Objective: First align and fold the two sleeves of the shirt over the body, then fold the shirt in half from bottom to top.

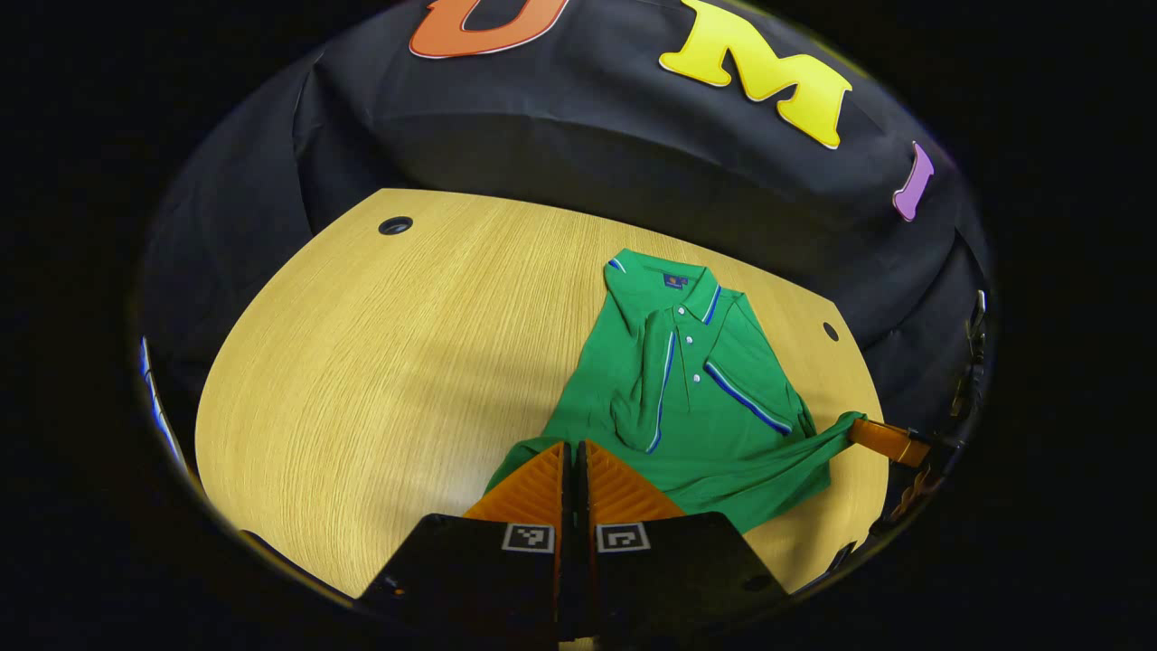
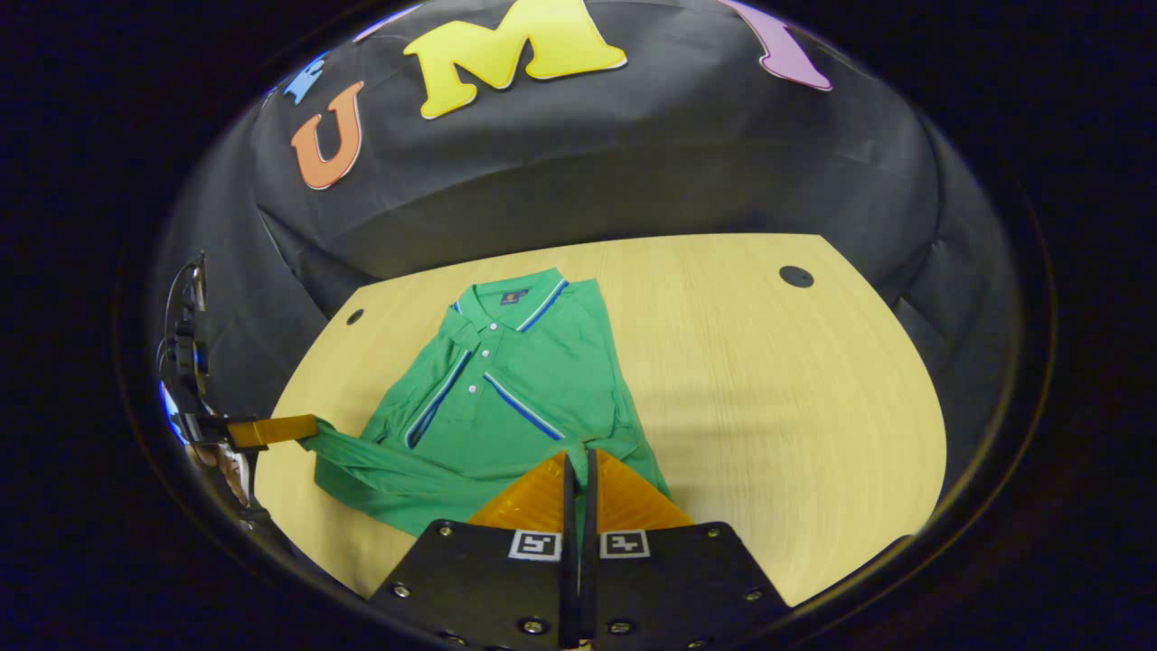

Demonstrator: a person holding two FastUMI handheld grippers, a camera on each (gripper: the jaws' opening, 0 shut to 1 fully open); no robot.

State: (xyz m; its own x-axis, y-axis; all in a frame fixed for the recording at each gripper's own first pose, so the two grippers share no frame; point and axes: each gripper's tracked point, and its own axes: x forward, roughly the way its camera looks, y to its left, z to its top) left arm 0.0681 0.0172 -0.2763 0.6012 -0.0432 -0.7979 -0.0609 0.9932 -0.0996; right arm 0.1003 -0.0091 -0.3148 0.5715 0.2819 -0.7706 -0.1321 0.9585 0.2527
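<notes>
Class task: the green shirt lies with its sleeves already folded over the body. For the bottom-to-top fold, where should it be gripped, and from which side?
Grip the green shirt at its two bottom hem corners, coming from the near table edge, opposite the collar. The hem lies nearest both grippers, and each already pinches a corner.

A green polo shirt with blue-and-white striped trim lies face up on the table, collar toward the far edge, three white buttons showing. Both short sleeves are folded in across the chest. The bottom hem is lifted and bunched at both near corners.
</notes>
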